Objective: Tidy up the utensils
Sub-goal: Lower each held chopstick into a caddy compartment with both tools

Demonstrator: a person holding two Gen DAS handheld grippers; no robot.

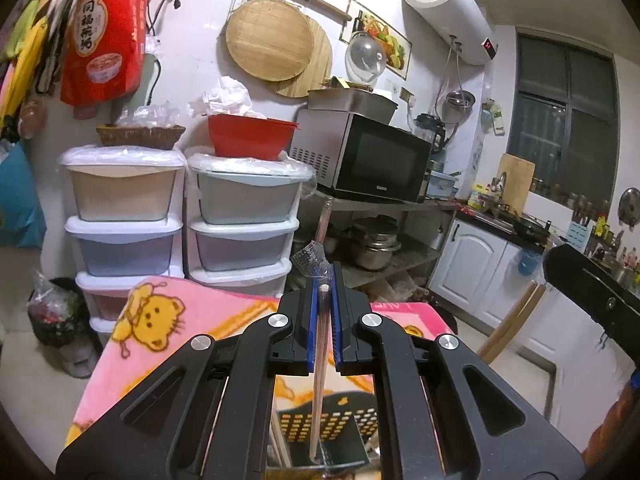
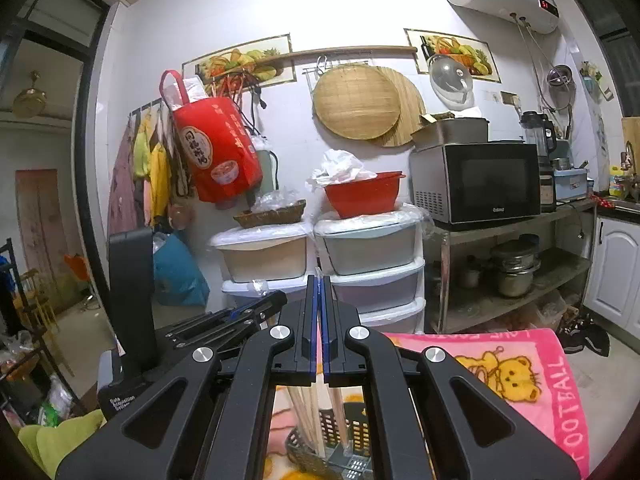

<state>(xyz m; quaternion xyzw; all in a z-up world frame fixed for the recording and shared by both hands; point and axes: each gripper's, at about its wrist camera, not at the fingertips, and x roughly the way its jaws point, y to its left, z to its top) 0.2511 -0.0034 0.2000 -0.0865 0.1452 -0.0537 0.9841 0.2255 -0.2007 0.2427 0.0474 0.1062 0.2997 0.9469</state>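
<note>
At the lower centre of the left wrist view we see a chopstick (image 1: 320,376) held upright between the blue pads of our left gripper (image 1: 325,280), the jaws clamped tight on it; its lower end hangs over a dark perforated basket (image 1: 332,420) lying on the pink cartoon blanket (image 1: 160,320). A scrap of clear wrapping sticks out just above the pads.

In the right wrist view our right gripper (image 2: 319,292) is closed too, jaws pressed together. Below them a bundle of wooden chopsticks (image 2: 310,420) stands in the basket (image 2: 352,424) (we cannot tell whether the pads pinch any of them).

Beyond the blanket stand stacked plastic drawers (image 1: 120,216) with a red bowl (image 1: 250,136) on top, and a microwave (image 1: 368,156) to the right on a metal shelf.
</note>
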